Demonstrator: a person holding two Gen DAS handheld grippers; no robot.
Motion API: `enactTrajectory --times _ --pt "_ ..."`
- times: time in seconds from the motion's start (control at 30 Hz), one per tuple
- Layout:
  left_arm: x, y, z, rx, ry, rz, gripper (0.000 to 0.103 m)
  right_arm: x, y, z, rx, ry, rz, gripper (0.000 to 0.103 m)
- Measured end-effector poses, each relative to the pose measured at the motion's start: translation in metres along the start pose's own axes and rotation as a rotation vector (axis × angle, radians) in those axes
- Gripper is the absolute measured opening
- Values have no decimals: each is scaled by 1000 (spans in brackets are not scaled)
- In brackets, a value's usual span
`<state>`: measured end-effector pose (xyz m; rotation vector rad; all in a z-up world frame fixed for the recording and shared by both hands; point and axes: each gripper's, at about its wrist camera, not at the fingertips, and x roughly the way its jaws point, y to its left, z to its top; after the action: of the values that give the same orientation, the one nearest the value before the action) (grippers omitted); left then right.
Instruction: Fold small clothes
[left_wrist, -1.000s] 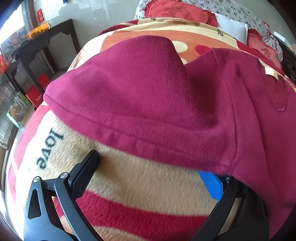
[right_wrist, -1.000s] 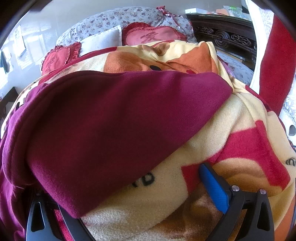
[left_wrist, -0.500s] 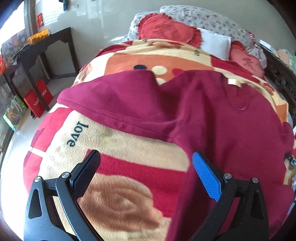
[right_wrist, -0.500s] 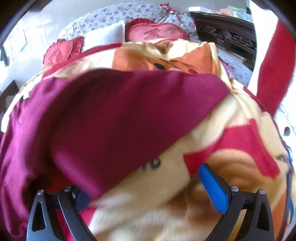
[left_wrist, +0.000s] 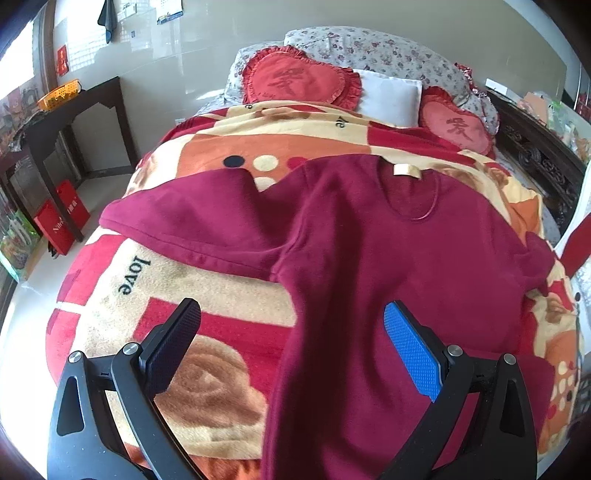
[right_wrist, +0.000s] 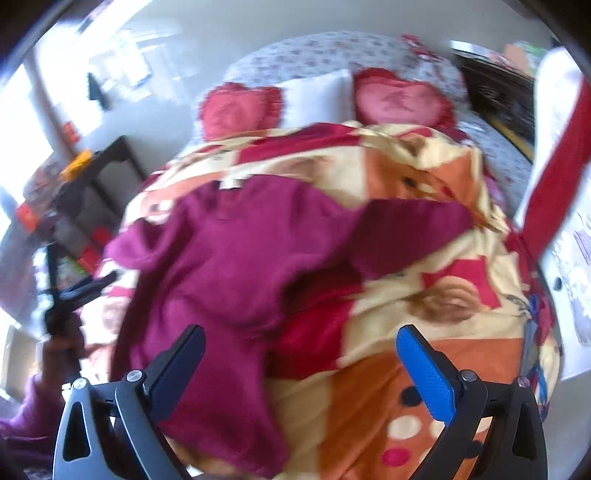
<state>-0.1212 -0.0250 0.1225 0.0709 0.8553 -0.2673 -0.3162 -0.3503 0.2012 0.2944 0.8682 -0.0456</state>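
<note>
left gripper (left_wrist: 291, 343): jaws spread wide, holding nothing, above the shirt's lower edge.
right gripper (right_wrist: 301, 363): also wide apart, empty.
maroon shirt (left_wrist: 417, 258): lies flat on the blanket (left_wrist: 221, 280), both sleeves out.
progress: spread only; no fold made, every fold left.
left view only: neck label (left_wrist: 406, 170), sharp.
right view only: blurred; right sleeve (right_wrist: 410, 225), a hand (right_wrist: 61, 343).
far: heart cushions (left_wrist: 295, 79).

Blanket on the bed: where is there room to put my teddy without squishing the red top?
Free: the blanket below the left sleeve, by "love", and beyond the right sleeve. Crowded: the middle under the maroon top, and the pillows end.
</note>
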Motion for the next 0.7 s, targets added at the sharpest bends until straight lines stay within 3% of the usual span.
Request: enactTrajectory --times 0.13,0.27,0.47,0.7 --pt "-5 -3 3 4 -8 -1 100 7 39 11 -35 -32 54 103" --pt "-6 -2 6 7 -13 8 100 40 64 26 -3 -32 79 103" --pt "-1 4 11 -19 -6 2 100 89 93 43 21 -104 -17 103" --pt "10 7 13 -25 3 4 100 131 109 52 -14 -97 -106 103"
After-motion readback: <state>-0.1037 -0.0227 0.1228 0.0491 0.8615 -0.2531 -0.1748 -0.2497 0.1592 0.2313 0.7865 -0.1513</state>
